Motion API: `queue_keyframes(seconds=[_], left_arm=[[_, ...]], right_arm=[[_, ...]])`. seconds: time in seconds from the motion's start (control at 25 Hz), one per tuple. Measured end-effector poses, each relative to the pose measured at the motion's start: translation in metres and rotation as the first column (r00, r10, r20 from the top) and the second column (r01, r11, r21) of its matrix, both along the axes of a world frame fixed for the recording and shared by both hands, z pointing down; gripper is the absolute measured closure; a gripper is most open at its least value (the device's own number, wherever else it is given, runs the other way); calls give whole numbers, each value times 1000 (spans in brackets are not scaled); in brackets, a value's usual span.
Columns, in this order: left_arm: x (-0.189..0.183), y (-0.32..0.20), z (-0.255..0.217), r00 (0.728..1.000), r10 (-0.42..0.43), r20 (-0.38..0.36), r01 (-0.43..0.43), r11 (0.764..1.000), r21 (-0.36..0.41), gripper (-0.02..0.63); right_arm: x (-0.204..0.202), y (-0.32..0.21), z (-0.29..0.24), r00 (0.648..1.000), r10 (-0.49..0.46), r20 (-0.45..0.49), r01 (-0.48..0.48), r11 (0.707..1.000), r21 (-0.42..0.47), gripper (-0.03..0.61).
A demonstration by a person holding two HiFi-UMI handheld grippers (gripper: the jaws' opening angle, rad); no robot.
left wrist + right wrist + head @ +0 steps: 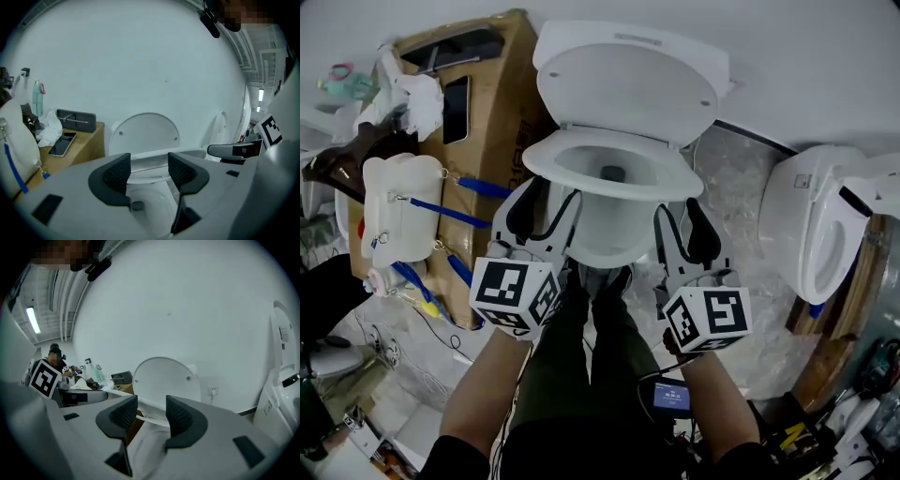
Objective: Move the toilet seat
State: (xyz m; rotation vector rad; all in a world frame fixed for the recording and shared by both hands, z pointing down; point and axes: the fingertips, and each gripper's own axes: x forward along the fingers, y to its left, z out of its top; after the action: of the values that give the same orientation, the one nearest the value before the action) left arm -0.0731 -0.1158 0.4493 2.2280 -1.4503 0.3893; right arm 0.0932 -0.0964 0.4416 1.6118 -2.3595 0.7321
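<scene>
A white toilet stands in the middle of the head view with its lid (628, 80) raised against the wall. Its seat ring (567, 169) lies round the bowl. My left gripper (548, 197) is just below the seat's front left edge, and my right gripper (681, 214) is below its front right edge. Both stand open with nothing pressed between the pads. In the left gripper view the left gripper (149, 171) frames the seat's rim (150, 159), with the lid (145, 133) behind it. The right gripper (152, 414) likewise looks at the rim (152, 409) and lid (166, 378).
A second white toilet (820, 225) stands at the right. At the left are a cardboard box (502, 103) with a phone (455, 108) on it and a white plastic jug (398, 220). Clear plastic wrap (741, 183) lies round the toilet's base. The person's legs (591, 375) are below.
</scene>
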Motion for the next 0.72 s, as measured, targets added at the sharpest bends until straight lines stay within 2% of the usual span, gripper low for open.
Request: queue_keyframes(seconds=[0.28,0.52,0.72], left_arm=[[4,-10,-7,999,-41,-25,41,999,8,371],[8,-28,-11,999,-16,-42,18,999,50,374],[5,-48,-16,996,-21,-88,27,997,78,377]], right_arm=[[-7,-14,-1,1000,0,-20,0,1000,-28,368],[0,-31,-5,1000,26,1,-26,999,26,367],[0,-51,-9,999,41,7,-42,997,61,367]])
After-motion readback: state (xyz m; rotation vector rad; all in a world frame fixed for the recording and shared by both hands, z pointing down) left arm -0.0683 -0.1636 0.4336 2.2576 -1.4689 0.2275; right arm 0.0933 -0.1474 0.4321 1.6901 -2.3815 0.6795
